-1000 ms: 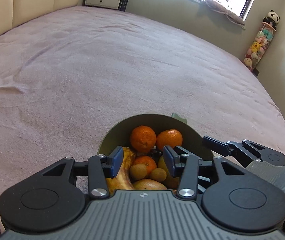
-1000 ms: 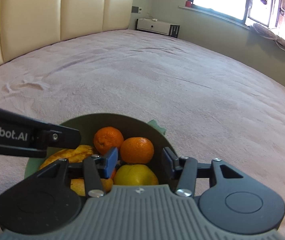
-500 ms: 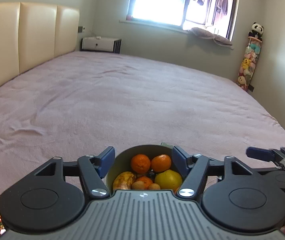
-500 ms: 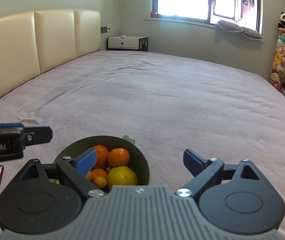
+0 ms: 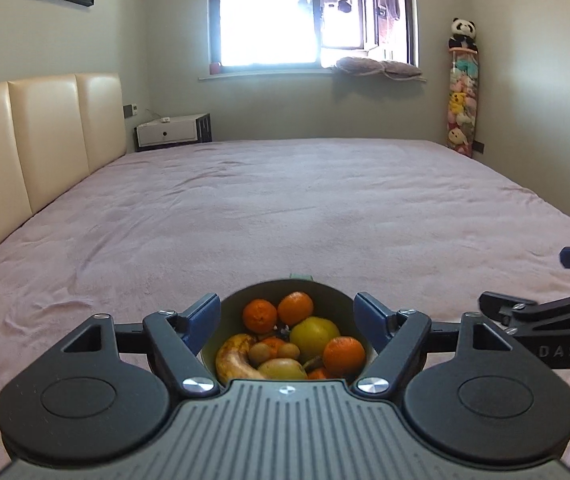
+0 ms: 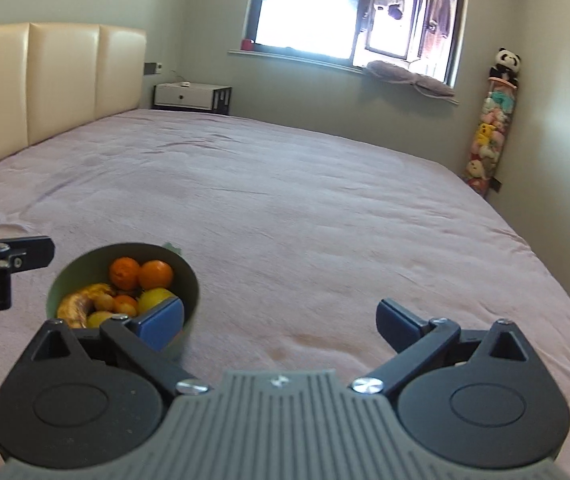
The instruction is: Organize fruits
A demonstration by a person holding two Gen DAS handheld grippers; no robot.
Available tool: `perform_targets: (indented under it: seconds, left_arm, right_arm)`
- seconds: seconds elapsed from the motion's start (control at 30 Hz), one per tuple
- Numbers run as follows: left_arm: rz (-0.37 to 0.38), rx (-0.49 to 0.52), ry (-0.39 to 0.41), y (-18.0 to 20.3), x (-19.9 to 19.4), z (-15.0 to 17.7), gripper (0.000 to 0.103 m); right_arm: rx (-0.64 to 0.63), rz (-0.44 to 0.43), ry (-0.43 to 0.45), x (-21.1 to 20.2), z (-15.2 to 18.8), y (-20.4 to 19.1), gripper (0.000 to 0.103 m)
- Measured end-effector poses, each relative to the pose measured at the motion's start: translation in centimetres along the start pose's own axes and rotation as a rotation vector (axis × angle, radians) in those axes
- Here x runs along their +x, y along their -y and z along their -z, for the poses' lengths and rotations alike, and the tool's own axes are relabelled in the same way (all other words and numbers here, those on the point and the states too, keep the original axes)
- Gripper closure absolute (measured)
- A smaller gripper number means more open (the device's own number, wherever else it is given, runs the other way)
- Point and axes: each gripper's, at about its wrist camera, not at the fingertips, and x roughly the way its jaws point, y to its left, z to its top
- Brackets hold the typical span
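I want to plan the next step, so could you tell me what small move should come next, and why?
Probably lower the left tongs toward the green bowl: both tongs are open and empty, the left pair is centred over the fruit, and the right tongs sit beside the bowl over bare blanket.

A pink bed (image 5: 285,208) fills the frame's middle; cream headboard (image 5: 41,140) left, bright window (image 5: 269,12) top centre.
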Motion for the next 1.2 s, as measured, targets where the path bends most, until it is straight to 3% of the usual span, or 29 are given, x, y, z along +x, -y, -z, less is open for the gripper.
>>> perform_targets:
  seconds: [0.13,0.4,0.87,1.2]
  left_arm:
    - [0.027,-0.02,-0.055,0.3,-0.3,1.4,0.014]
    - [0.024,-0.03,-0.19,0.3,0.9,3.1,0.014]
    - [-0.003,-0.016,-0.208,0.8,1.6,3.8,0.014]
    - [-0.006,-0.019,-0.222,0.9,1.8,3.7,0.014]
  right_arm:
    - [-0.018,0.087,-0.019,-1.5,1.7,0.6,0.004]
    - [0.059,0.043,-0.074,-2.4,4.6,1.3,0.004]
    - [0.142,-0.097,-0.129,-0.5,5.6,1.2,0.004]
    - [0.138,-0.12,-0.14,-0.2,5.7,0.7,0.004]
